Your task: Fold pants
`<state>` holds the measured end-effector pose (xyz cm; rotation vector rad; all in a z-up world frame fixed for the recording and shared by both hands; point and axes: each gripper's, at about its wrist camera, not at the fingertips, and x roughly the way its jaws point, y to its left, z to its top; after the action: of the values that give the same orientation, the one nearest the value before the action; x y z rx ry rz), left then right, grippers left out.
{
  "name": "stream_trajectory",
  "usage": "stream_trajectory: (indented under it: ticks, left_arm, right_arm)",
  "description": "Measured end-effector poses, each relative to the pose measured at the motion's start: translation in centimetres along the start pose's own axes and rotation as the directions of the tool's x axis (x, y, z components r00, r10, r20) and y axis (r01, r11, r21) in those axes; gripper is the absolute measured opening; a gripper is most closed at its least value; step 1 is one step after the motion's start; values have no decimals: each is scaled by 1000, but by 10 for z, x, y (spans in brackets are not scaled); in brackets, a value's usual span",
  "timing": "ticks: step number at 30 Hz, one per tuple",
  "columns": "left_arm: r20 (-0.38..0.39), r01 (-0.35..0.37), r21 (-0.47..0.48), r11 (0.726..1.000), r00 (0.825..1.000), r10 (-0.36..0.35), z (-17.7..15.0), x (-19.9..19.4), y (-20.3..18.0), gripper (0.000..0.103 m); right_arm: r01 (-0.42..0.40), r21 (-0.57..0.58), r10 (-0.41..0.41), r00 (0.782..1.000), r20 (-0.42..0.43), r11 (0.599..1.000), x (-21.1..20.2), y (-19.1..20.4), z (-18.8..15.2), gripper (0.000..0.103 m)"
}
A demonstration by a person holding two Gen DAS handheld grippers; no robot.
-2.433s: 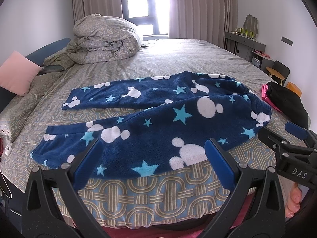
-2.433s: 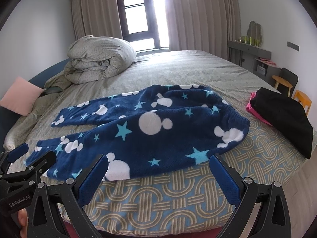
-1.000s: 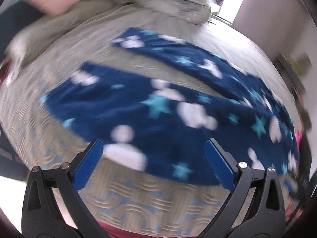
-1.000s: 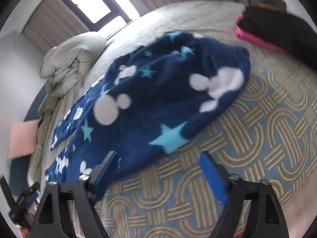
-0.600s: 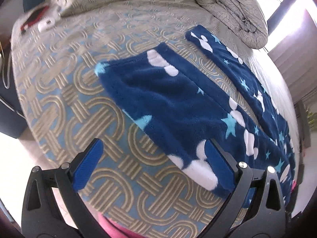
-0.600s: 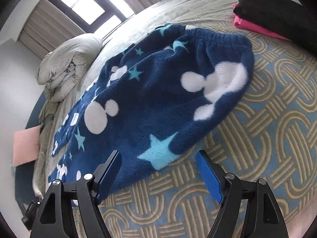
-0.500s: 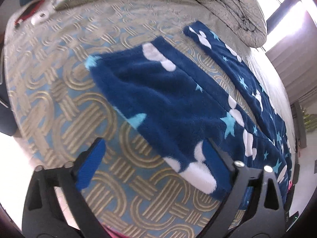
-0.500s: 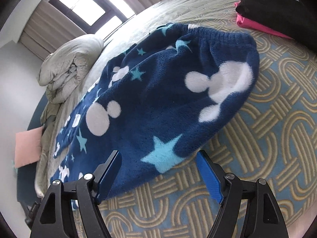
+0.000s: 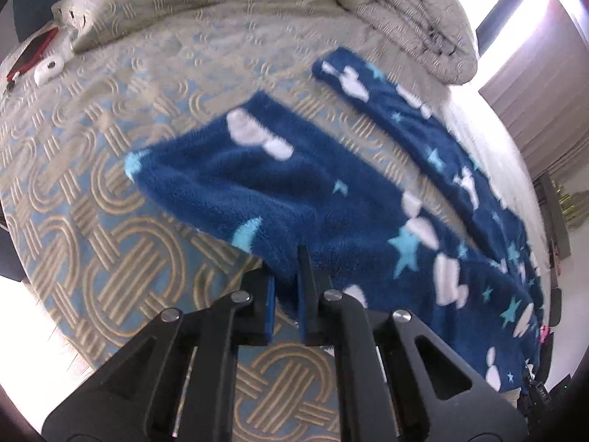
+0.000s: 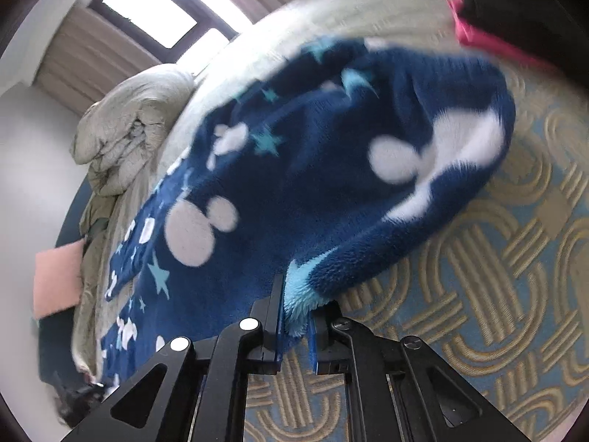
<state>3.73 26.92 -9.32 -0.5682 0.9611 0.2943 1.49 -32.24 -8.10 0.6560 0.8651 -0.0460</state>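
Observation:
Navy fleece pants (image 9: 331,199) with white mouse heads and light blue stars lie spread on the bed (image 9: 110,258). In the left wrist view my left gripper (image 9: 285,294) is shut on the near edge of the near leg, a little up from its cuff. The other leg (image 9: 397,110) lies farther back. In the right wrist view the pants (image 10: 313,169) fill the middle, and my right gripper (image 10: 298,316) is shut on their near edge close to the waistband, lifting the fleece slightly.
A bundled grey duvet (image 9: 386,11) sits at the head of the bed; it also shows in the right wrist view (image 10: 129,129). Black and pink folded clothes (image 10: 508,18) lie beyond the waistband. A pink pillow (image 10: 59,276) lies at the left. Small items (image 9: 40,59) rest near the bed's corner.
Both grippers went from wide open above the bed edge to shut on the near edge of the pants, the left on the near leg, the right near the waist.

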Motion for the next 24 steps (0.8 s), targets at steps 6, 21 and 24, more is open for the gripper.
stream_trajectory:
  ticks: [6,21,24]
  left_arm:
    - [59,26,15,1000,998,-27,16,-30,-11,10]
    - [167,-13,108,994,986,-6,89,-63,-75,10]
    - [167,-60,138,989,985,36,111,-53,-95,10]
  right_arm:
    - [-25,-85,32,996,87,996,-24,28,16,8]
    - [30,-251,19,981,191,968,-43,96,88,8]
    - [53,-289,0,984,181,956,-32,109,108,8]
